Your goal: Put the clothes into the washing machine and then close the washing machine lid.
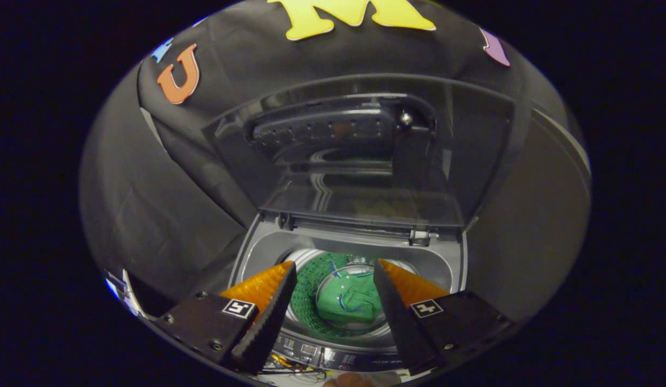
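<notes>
Hovering above the washing machine [346, 250] with fingers spread apart and empty, the gripper [335, 277] frames the green clothes [350, 301] lying in the drum beneath the raised lid [359, 156].

no readable text, washing machine [343, 244] panel print perhaps too blurred

The washing machine lid [359, 156] looks like glossy, see-through dark plastic or glass that mirrors the drum. The drum [311, 306] is perforated, shiny metal. The green clothes [349, 301] look like soft matt cloth. The gripper [333, 290] fingers, spread apart, have ribbed inner faces.
</notes>
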`<state>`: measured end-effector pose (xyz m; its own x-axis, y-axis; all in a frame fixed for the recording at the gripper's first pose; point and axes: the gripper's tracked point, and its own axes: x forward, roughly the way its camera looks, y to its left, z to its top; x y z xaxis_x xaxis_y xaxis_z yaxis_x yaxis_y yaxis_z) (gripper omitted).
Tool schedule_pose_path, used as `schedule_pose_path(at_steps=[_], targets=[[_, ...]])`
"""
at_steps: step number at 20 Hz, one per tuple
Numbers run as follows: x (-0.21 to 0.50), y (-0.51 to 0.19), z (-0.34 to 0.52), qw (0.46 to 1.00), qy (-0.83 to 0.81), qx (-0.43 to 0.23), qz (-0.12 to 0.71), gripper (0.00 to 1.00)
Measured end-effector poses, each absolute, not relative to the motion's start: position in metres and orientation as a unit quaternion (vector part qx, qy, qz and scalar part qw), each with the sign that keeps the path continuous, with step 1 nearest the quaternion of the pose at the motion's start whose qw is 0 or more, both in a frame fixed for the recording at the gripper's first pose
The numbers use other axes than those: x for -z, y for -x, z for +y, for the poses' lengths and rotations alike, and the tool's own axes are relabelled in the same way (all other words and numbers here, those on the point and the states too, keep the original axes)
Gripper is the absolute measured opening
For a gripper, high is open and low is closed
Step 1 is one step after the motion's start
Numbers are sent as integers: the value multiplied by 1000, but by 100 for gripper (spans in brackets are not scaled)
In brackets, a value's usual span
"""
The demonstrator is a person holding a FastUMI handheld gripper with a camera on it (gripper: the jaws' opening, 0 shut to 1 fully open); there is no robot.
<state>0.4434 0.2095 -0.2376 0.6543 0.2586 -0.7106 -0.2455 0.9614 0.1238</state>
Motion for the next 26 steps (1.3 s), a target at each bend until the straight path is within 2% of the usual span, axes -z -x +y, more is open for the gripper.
schedule_pose_path(at_steps=[7, 11, 15, 19, 26], targets=[[129, -439, 228, 935, -27, -178, 306, 90], [52, -451, 238, 949, -55, -197, 242, 90], [8, -479, 247, 958, -50, -197, 201, 91], [1, -513, 252, 960, -36, -190, 202, 91], [26, -582, 242, 965, -26, -131, 227, 91]])
